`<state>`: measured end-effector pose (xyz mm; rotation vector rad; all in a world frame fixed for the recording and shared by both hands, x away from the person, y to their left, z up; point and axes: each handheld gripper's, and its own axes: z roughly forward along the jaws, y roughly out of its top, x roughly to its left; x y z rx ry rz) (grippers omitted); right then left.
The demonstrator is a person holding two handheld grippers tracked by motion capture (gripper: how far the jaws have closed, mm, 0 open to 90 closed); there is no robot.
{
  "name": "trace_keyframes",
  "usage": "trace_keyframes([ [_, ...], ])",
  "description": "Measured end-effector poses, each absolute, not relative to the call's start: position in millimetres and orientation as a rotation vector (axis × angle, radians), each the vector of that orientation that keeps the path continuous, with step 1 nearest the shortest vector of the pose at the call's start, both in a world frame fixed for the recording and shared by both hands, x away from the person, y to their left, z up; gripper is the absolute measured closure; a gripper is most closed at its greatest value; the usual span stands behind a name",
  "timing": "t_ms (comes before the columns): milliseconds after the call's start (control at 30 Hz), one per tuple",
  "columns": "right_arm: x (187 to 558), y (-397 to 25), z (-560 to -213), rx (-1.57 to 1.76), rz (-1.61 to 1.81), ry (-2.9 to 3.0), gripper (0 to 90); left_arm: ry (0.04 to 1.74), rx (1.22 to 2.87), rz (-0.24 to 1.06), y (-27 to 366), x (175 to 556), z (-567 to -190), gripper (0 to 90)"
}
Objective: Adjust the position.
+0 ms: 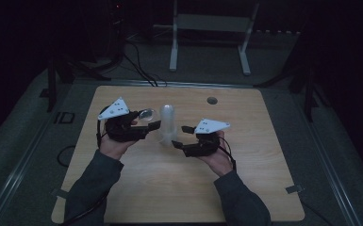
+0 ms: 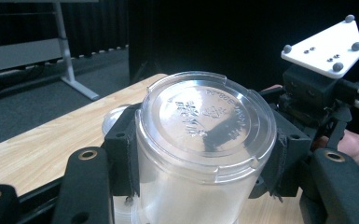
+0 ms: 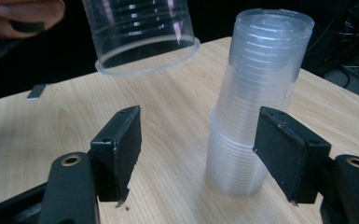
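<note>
At the counter's (image 1: 122,188) centre a stack of clear cups (image 1: 168,123) is stood upside down, long axis vertical; at its nine o'clock one clear cup (image 2: 200,140), base toward the camera, is clamped in the left gripper (image 1: 139,123), seemingly lifted off. The right gripper (image 3: 198,154) is held open at four o'clock, beside the stack's foot, probably for steadying.

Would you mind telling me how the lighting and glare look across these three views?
High view: dim overall, the table lit while the surroundings fall black. Left gripper view: bright glare on the clear cup held in its jaws. Right gripper view: evenly lit, the cup stack sharp, soft shadows on the wood.
</note>
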<state>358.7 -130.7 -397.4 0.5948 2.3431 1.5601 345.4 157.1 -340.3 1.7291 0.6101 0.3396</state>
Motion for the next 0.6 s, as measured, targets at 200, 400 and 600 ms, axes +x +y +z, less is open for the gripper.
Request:
trace_keyframes([
  [200,358,-132,-395,0.589,1.611,2.339,31.5,0.603,1.718,0.317,159,346,-347,41.0],
  [400,358,-132,-393,0.579,1.649,2.339,31.1,0.598,1.706,0.294,161,346,-354,41.0],
  [600,357,-130,-392,0.556,1.673,2.343,30.8,0.595,1.694,0.265,161,345,-361,41.0],
])
